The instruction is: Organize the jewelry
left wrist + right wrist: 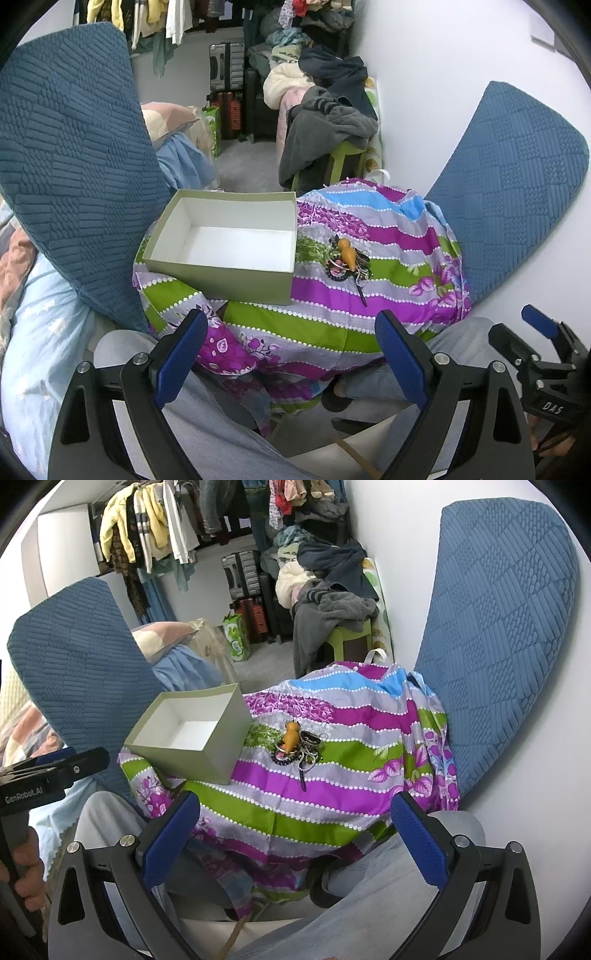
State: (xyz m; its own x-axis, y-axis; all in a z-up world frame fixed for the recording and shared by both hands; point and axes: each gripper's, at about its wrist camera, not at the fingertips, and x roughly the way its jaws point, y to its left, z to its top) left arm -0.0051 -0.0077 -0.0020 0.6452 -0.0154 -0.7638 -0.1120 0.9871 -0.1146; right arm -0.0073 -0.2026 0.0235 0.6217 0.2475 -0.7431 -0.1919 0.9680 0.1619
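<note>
Both tongs hang wide and empty over a person's lap: the left tongs [291, 354] and the right tongs [295, 834] face a table [332, 775] draped in striped floral cloth. The jewelry [299, 744], a tangled heap of rings, bead chain and an orange charm, lies on the cloth just right of the open, empty box [225, 240]. The best first move is probably to pinch the orange charm, lift slowly so the chains come free, then lower it into the box. The left view alone shows the box's whole floor; the right view shows a hand [22, 867] gripping the left tool.
</note>
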